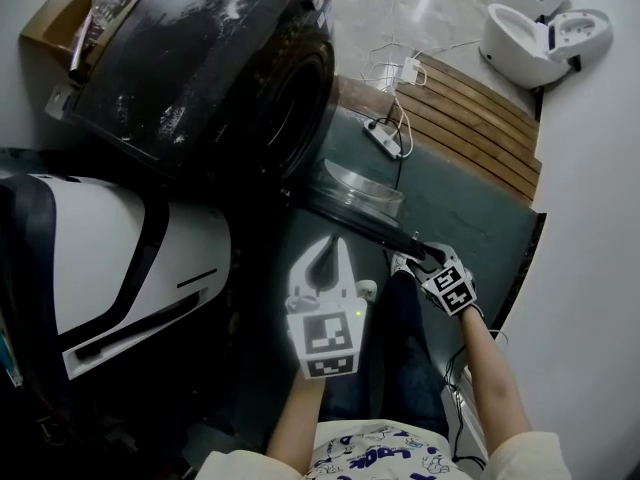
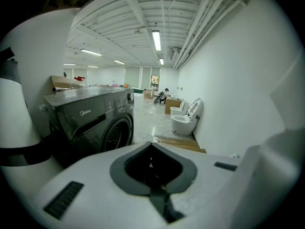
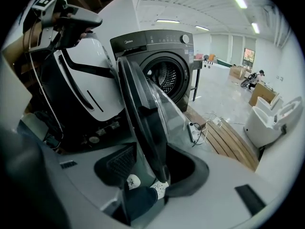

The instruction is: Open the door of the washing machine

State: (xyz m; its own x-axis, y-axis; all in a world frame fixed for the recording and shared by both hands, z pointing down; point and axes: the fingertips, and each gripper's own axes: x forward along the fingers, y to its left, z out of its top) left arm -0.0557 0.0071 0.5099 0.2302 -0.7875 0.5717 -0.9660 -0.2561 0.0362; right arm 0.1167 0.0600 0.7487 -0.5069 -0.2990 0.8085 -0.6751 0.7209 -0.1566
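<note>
Dark grey, the washer (image 1: 200, 58) fills the upper left of the head view. Its door (image 1: 360, 220) stands swung well out from the drum mouth, seen edge-on from above. The right tool (image 1: 420, 257) sits at the door's free edge. The left tool (image 1: 331, 255) hangs near it, off the door, above the person's legs. In the left gripper view that tool's jaws meet at the tips with nothing between them, and the washer lies well ahead, to the left. In the right gripper view the jaws stand apart with the door's rim between them. The ribbed pad on the left is bare and clear of the rim, so I judge it no firm grip. Beyond, the drum (image 3: 164, 78) gapes. The opening looks done; only drawing the right tool off the rim seems left.
</note>
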